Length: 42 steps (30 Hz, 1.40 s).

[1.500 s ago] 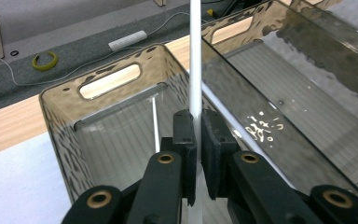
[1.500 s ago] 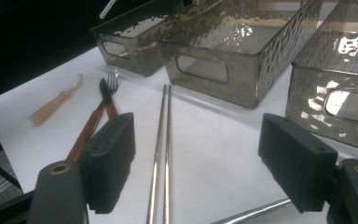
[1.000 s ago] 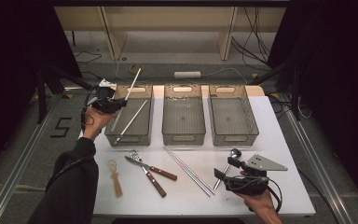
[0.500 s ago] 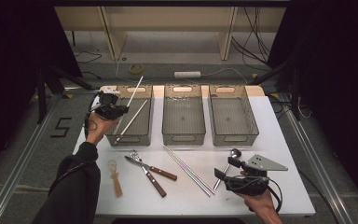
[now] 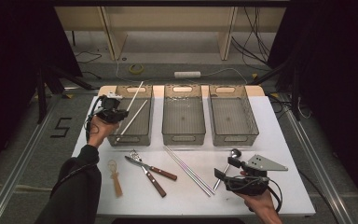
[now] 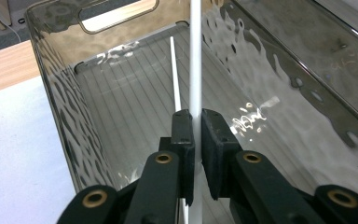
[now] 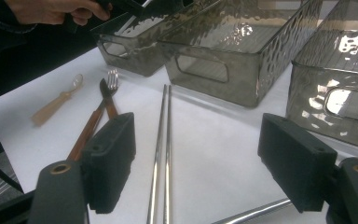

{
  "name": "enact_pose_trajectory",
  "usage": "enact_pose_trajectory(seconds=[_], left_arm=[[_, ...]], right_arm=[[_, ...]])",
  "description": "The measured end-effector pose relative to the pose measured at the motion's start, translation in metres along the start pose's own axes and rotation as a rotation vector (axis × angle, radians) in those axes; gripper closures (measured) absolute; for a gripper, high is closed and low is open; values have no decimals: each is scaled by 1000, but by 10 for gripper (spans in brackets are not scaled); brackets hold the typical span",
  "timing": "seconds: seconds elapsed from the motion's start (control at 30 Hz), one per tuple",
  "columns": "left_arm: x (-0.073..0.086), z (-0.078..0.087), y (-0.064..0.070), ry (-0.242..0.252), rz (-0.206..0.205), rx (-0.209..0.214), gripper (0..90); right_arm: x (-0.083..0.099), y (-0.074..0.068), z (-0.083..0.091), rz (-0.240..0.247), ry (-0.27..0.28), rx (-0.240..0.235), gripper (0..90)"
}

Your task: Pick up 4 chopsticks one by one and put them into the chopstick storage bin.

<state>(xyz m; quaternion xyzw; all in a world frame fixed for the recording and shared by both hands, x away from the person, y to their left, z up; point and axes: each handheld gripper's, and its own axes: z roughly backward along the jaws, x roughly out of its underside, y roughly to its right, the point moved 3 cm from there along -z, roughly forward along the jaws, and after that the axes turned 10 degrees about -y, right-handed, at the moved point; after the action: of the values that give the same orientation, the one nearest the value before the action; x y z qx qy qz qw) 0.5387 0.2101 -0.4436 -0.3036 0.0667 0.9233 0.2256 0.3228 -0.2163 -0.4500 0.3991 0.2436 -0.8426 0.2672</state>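
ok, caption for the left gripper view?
Left claw shut on a white chopstick over the smoked plastic bin, second chopstick inside.

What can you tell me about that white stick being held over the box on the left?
The white stick is a thin, straight, smooth rod, plastic by its look, likely a chopstick. The left hand-held gripper has its jaws shut on it near the lower end. It slants upward over the left bin, a smoky see-through plastic box, its upper end reaching past the far rim. A second white stick lies inside that bin.
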Motion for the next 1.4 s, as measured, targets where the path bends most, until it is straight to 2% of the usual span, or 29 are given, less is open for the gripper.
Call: enact_pose_trajectory(seconds=[0.07,0.13,0.2,0.33,0.47,0.5,0.53,0.63,0.73,0.87,0.97,1.1,1.3,1.4], left_arm=[[1,1,-1,7,13,-19,820],[3,5,-2,20,30,-18,751],[4,11,-1,30,41,-9,720],[12,27,3,45,105,14,609],[27,41,12,25,128,21,478],[30,42,13,7,130,20,458],[32,46,16,1,140,7,434],[41,55,23,7,141,15,400],[52,61,27,14,167,21,362],[64,63,33,16,175,31,320],[70,65,39,25,161,45,299],[74,70,49,71,149,53,287],[83,70,61,102,113,69,266],[86,72,64,128,118,77,262]], right_arm=[[0,0,0,0,3,1,286],[0,1,0,0,3,2,286],[0,0,1,0,5,2,286],[0,1,1,1,3,3,285],[0,1,2,1,6,7,285],[0,1,2,1,5,8,285],[-1,0,2,1,6,7,286],[-2,-2,2,12,4,6,286],[-2,-3,2,16,2,7,287],[-2,-3,2,21,-7,9,287],[-1,-3,2,22,-14,9,294],[-1,-3,1,26,-29,14,311],[0,-4,-4,32,-83,15,325],[1,-5,-6,37,-108,14,329]])
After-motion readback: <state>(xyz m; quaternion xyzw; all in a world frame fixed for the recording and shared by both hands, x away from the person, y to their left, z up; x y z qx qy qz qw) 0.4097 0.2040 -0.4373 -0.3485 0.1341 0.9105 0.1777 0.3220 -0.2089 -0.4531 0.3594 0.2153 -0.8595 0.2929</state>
